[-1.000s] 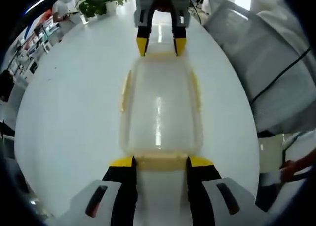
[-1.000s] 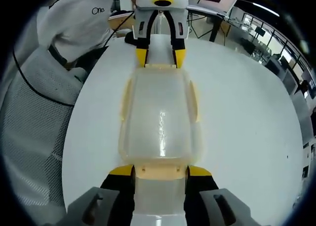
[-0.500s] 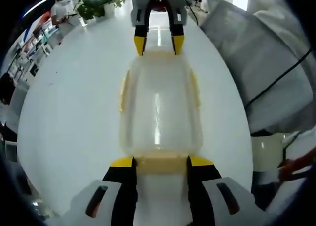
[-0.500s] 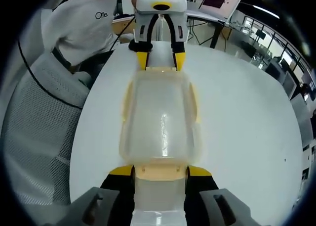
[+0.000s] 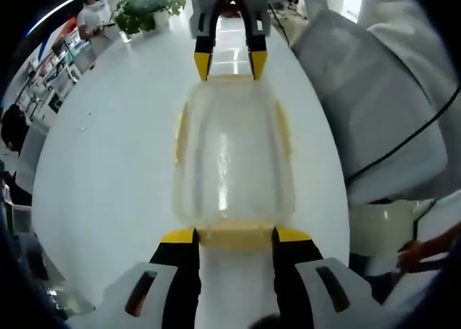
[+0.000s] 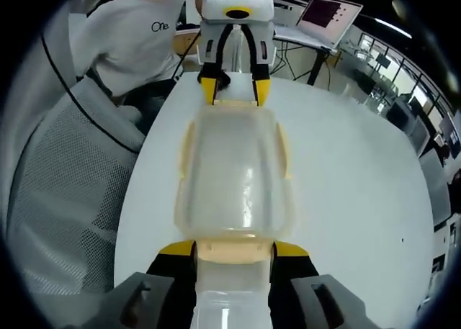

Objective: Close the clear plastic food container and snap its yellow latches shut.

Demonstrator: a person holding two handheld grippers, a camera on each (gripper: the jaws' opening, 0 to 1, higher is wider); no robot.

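Left gripper [image 5: 234, 237] sits at the near short end of the clear plastic food container [image 5: 232, 156], its yellow-tipped fingers [image 5: 178, 237] standing a latch-width apart with the near end latch [image 5: 234, 236] between them; tips look touching the latch corners, but cannot tell if they actually pinch it. Container lies lengthwise on the white round counter [image 5: 108, 149], lid on, running straight away from the camera. Yellow side latches [image 5: 180, 131] on both long edges look folded down against the walls. At the far short end the right gripper [image 5: 225, 64] faces back, fingers also spread to about the latch width, tips at the far end latch. Beyond it, a potted plant [image 5: 144, 5] at the far counter edge and shelves off to the left; a grey mesh chair back [image 5: 374, 120] on the right. In the right gripper view it is the same setup mirrored: right gripper [image 6: 234, 250] at the near end with its fingers [image 6: 291, 250] bracketing the pale yellow end latch [image 6: 234, 251], same spacing, grip contact not clear. Container [image 6: 234, 174] stretches away over the counter [image 6: 353, 185], side latches [image 6: 184, 152] flat to the walls. Left gripper [image 6: 234, 90] at the far end, fingertips at that end's latch. Behind it a person in a white shirt [image 6: 133, 44], mesh chair [image 6: 65, 185] on the left, a laptop [image 6: 328, 16] on a desk further back on the right.
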